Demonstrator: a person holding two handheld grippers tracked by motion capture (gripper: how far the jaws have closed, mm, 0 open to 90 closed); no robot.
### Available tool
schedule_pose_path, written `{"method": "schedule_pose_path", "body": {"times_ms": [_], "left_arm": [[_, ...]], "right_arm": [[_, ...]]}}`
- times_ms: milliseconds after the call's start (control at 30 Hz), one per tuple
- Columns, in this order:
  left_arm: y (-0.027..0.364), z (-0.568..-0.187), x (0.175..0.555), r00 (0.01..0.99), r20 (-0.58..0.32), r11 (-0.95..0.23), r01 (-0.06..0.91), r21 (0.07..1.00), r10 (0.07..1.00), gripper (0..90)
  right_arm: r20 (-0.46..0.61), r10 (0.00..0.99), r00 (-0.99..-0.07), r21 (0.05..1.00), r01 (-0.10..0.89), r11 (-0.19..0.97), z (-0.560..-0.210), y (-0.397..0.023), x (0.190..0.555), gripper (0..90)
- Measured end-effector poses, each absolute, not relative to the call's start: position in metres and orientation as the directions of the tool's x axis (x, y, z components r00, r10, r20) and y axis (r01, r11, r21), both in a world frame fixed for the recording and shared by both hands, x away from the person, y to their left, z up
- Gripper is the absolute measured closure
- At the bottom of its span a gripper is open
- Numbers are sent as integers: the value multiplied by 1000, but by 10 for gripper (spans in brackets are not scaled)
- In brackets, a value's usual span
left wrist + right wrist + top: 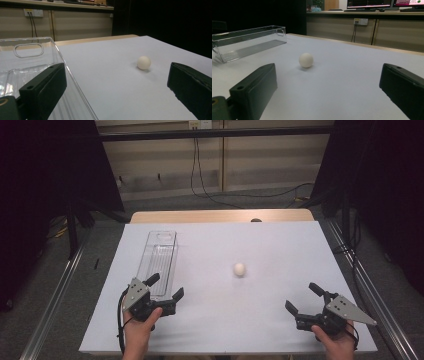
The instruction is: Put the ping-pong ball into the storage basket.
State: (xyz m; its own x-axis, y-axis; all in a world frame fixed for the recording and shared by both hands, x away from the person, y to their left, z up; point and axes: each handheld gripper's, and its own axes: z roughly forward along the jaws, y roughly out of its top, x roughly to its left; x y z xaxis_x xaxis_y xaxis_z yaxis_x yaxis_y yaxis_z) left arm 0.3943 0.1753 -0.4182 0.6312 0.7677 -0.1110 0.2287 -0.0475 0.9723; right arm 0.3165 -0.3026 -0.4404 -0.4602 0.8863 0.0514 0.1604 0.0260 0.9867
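High view shows a white egg-like ball (240, 269) lying alone near the middle of the white-covered bench (280, 240), with a clear plastic bin (159, 262) standing lengthwise at about nine o'clock from it, well apart. The left gripper (166, 287) hangs at the bin's near end, around seven o'clock from the ball; one of its fingers (152, 279) lies over the bin's near rim, the other beside it over bare bench. The right gripper (304, 299) sits at roughly four o'clock from the ball, near the bench's front edge. Both pairs of fingers are spread wide with nothing between them.

From the right gripper view, the ball (306, 60) lies ahead and a little toward eleven o'clock of the gap between the fingers, with the bin (249, 41) farther off at ten o'clock. From the left gripper view the ball (144, 62) sits at about one o'clock, and the bin's wall (57, 53) crosses right beside the left finger.

The likely job is to pick the ball up and place it in the bin. The main risk is the ball's roundness: on this smooth sheet, one finger touching before the other would probably send it rolling, perhaps toward the bench edge. An off-centre squeeze could make it squirt out; if it is a real egg, too hard a squeeze could crack it. The left gripper is also close enough to the light bin to nudge it askew.
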Motion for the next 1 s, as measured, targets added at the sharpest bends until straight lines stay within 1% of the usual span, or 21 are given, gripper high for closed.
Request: {"method": "schedule_pose_path", "body": {"times_ms": [200,333,667,767,867,1000], "left_arm": [[171,-418,395,636,-119,-40,231,972,762,26],[171,-417,396,641,-100,-62,225,972,761,26],[165,-417,396,641,-107,-58,232,971,760,26],[163,-418,398,648,-89,-76,222,972,757,26],[160,-419,398,649,-102,-65,229,971,754,26],[160,-418,398,653,-92,-79,228,970,752,27]], "right_arm": [[48,885,-462,987,159,29,-441,-303,317,8],[54,885,-463,987,159,23,-440,-303,317,9],[51,882,-469,987,161,28,-440,-302,317,9],[56,885,-462,987,159,20,-440,-302,317,9],[55,881,-470,987,157,22,-440,-303,317,7],[53,882,-468,987,159,25,-440,-303,317,8]]}}
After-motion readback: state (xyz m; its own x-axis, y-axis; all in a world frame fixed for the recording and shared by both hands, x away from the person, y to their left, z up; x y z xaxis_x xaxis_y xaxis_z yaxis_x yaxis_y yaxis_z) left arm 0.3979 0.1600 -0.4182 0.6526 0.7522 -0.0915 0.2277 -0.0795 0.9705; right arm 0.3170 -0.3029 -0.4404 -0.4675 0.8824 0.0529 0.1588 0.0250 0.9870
